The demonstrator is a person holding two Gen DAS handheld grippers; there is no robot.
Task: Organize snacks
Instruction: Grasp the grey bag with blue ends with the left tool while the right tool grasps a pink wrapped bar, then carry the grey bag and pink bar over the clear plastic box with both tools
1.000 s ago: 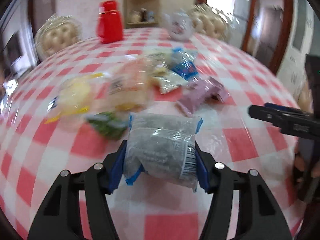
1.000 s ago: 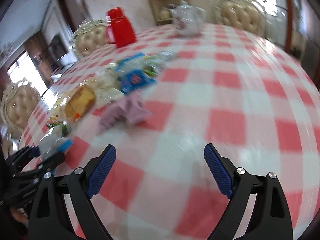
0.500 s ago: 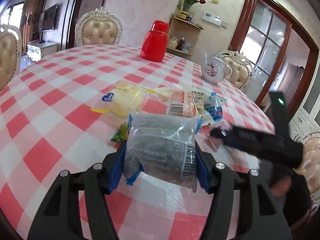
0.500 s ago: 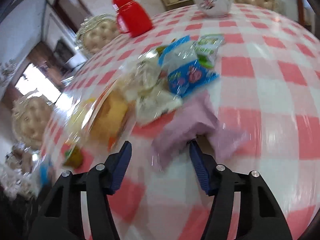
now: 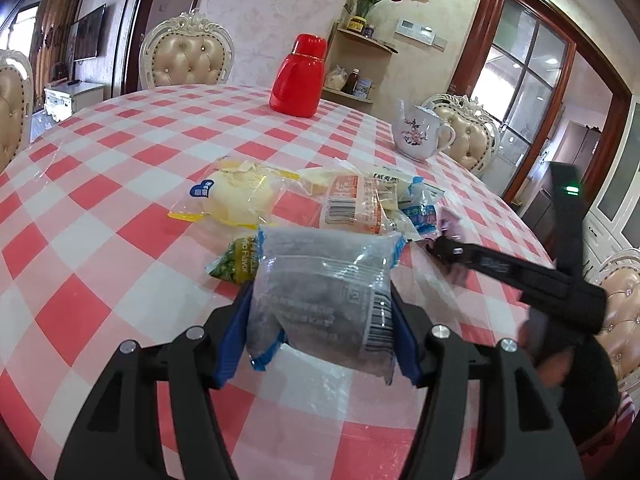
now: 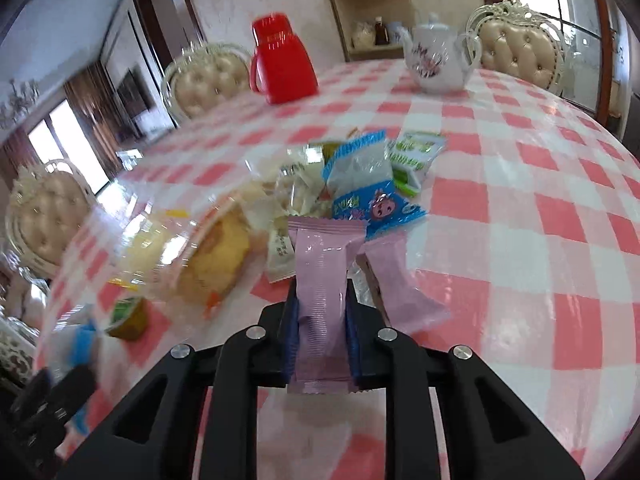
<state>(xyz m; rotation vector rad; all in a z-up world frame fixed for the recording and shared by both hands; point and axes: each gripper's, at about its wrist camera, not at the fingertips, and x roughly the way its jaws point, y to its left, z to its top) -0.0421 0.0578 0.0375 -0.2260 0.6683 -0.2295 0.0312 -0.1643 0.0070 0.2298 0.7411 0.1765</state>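
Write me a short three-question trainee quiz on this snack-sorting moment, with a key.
1. True or false: the left gripper is empty.
2. What is the right gripper shut on? A) blue packet B) pink packet C) teapot
3. Fill in: behind the snack pile stand a white teapot and a ___ jug.

Key:
1. False; it holds a clear packet of dark snack.
2. B, the pink packet; a second pink one lies beside it on the table.
3. Red; the red jug.
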